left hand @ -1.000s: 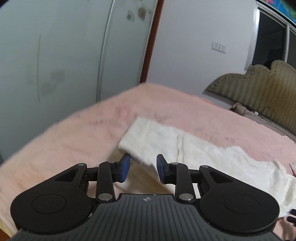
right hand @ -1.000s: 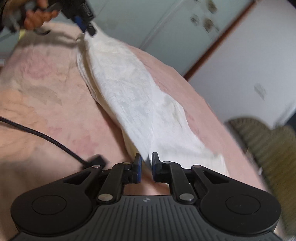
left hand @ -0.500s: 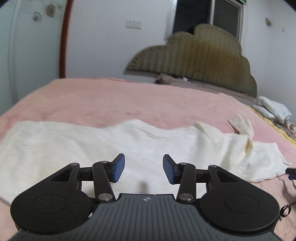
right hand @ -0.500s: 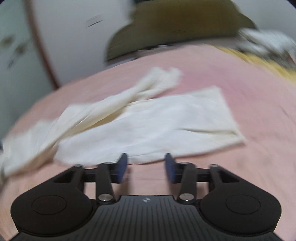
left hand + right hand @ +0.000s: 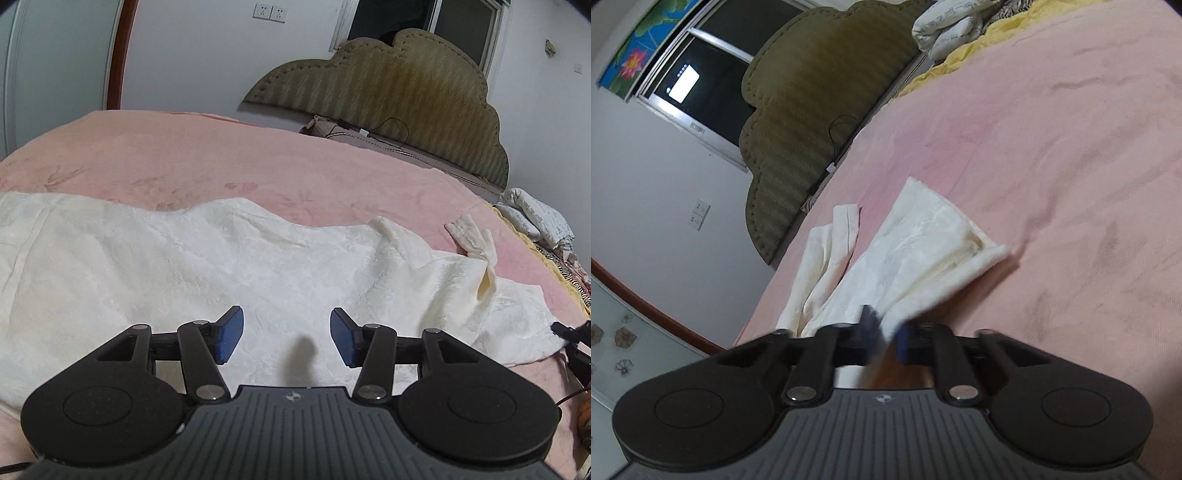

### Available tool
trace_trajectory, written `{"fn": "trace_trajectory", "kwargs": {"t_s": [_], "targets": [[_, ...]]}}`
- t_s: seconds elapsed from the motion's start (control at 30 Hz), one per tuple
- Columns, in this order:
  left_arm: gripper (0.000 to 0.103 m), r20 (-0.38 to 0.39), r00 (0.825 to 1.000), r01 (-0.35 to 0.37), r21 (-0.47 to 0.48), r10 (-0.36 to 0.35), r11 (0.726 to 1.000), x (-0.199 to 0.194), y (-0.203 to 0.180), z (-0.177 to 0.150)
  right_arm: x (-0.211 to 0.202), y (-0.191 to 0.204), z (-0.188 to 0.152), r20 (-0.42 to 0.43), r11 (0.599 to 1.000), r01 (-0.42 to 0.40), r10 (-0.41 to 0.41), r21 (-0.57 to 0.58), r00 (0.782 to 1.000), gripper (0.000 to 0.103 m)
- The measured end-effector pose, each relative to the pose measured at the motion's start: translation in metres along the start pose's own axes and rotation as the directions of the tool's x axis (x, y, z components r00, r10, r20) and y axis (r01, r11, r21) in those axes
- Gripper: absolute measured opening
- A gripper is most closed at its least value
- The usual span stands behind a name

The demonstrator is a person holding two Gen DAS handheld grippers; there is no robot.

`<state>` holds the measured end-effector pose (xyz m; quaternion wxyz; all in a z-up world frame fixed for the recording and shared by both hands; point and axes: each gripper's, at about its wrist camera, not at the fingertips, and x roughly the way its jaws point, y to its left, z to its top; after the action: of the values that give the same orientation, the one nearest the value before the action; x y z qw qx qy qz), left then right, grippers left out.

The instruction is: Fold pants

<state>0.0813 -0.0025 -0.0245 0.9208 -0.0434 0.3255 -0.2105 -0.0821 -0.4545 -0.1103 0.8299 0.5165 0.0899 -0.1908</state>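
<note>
White pants [image 5: 258, 258] lie stretched sideways across the pink bed [image 5: 258, 155]. My left gripper [image 5: 286, 338] hovers over their middle. Its jaws stand apart and are opening, with only flat cloth below them and nothing pinched. The far leg end [image 5: 476, 240] is rumpled and partly turned over. In the right wrist view my right gripper [image 5: 886, 332] is rolled on its side and shut on the near edge of the pants [image 5: 916, 251], with white cloth caught between the blue pads. The right gripper's tip [image 5: 570, 332] shows at the pants' right corner in the left wrist view.
An olive padded headboard [image 5: 388, 74] stands behind the bed. A folded printed quilt [image 5: 535, 218] and a yellow sheet [image 5: 979, 48] lie at the head end. A thin black cable [image 5: 576, 391] trails near the right gripper. Pink blanket [image 5: 1071, 184] stretches beyond the pants.
The left gripper swung from the pants' left end to their middle while its jaws widened. The right gripper rolled over, opened, then closed on the pants' edge.
</note>
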Motion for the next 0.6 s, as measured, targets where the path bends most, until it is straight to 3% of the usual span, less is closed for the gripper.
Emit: {"fn": "trace_trajectory", "kwargs": {"t_s": [0.1, 0.2, 0.3, 0.4, 0.5, 0.6], "targets": [[0.055, 0.002, 1.0, 0.0, 0.019, 0.0, 1.0, -0.002, -0.002, 0.002, -0.025, 0.005, 0.008, 0.065, 0.999, 0.011, -0.008, -0.053, 0.998, 0.005], [0.058, 0.017, 1.0, 0.005, 0.035, -0.006, 0.999, -0.002, -0.004, 0.004, -0.046, 0.022, 0.018, 0.069, 0.987, 0.0, 0.012, -0.16, 0.998, 0.005], [0.059, -0.008, 1.0, 0.008, 0.034, -0.008, 0.999, 0.007, -0.005, 0.003, -0.039, 0.033, 0.019, 0.03, 0.952, 0.079, -0.073, -0.295, 0.997, 0.005], [0.059, -0.041, 0.999, 0.015, 0.066, -0.012, 0.998, 0.012, -0.009, -0.002, -0.022, 0.013, 0.016, -0.063, 0.946, 0.181, -0.205, -0.267, 0.977, 0.012], [0.059, -0.02, 1.0, -0.005, 0.103, 0.008, 0.995, 0.01, -0.011, -0.003, -0.029, -0.005, 0.02, -0.063, 0.974, 0.167, -0.178, -0.154, 0.982, 0.014], [0.059, -0.024, 1.0, 0.015, 0.077, -0.014, 0.997, 0.013, -0.011, 0.001, -0.035, -0.008, 0.028, -0.046, 0.974, 0.148, -0.158, -0.172, 0.986, 0.015]]}}
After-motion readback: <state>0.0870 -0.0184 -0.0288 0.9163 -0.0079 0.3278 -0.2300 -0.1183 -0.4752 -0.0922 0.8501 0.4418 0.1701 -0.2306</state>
